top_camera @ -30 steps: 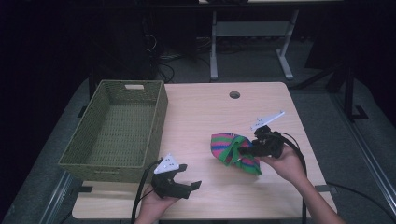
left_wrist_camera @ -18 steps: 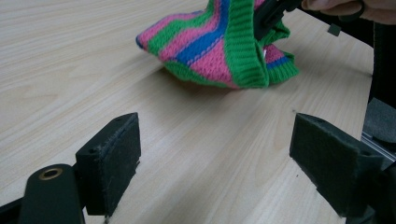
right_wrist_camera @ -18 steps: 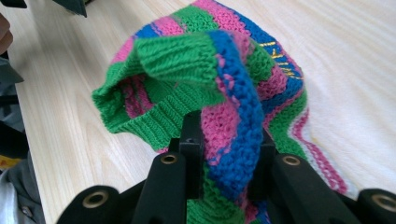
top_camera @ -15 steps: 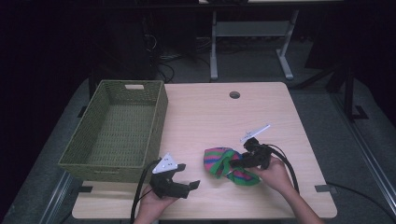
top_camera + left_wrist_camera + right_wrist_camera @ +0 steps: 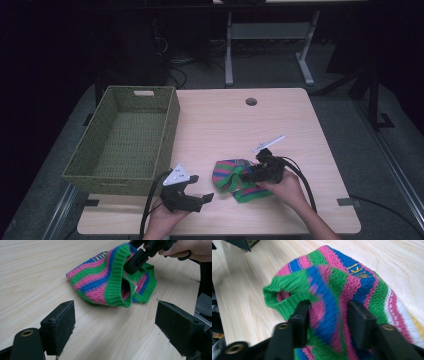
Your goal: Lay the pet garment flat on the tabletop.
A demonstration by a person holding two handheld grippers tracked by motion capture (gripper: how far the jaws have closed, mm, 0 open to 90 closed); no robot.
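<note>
My right gripper (image 5: 248,176) is clamped on a fold of the striped knit hat (image 5: 231,175), its two black jaws pressing the pink, green and blue wool between them (image 5: 328,322). The hat lies on the tabletop (image 5: 220,125) near the front edge, right of the middle, its green ribbed brim open toward my left gripper (image 5: 123,287). My left gripper (image 5: 205,198) rests at the front edge, just beside the hat, jaws spread wide with nothing between them (image 5: 115,325). The tabletop is pale wood grain with a round cable hole (image 5: 251,101) near its back edge. A woven green basket (image 5: 85,162) sits along the left edge. Beyond the tabletop the room is dark, with grey floor (image 5: 345,115), cables and a metal stand (image 5: 267,30).
</note>
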